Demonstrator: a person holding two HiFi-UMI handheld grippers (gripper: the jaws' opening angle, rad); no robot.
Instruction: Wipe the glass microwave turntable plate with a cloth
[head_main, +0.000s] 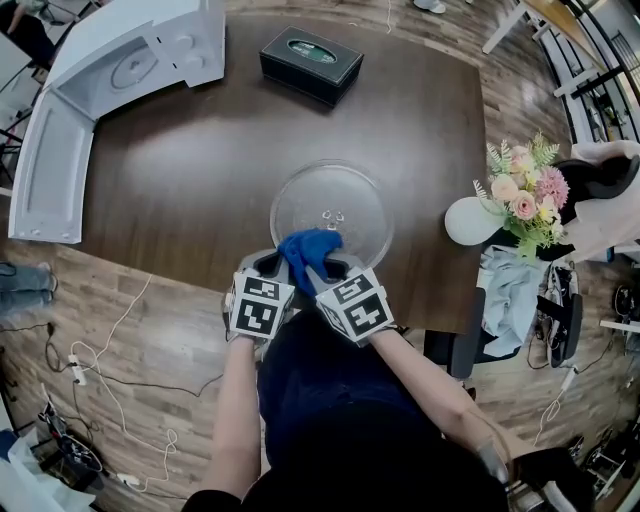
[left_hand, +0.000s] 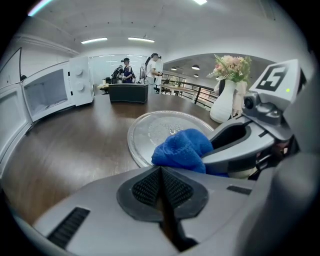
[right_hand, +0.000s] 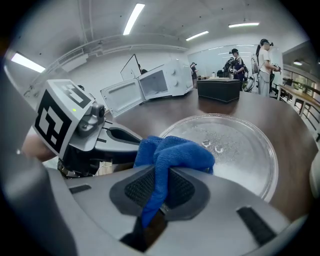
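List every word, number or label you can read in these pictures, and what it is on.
Nothing can be read.
Black box: green label on its lid, too small to read.
Glass plate: raised marks near its centre, too blurred to read.
Left gripper and right gripper: square marker patterns on their cubes, no words.

Both forearms are reaching forward, left arm straight, right arm angling inward. Left gripper is sitting with jaws pressed together, nothing between them. Right gripper is pinching the cloth between its pads. Grippers are lying close side by side, tips converging.
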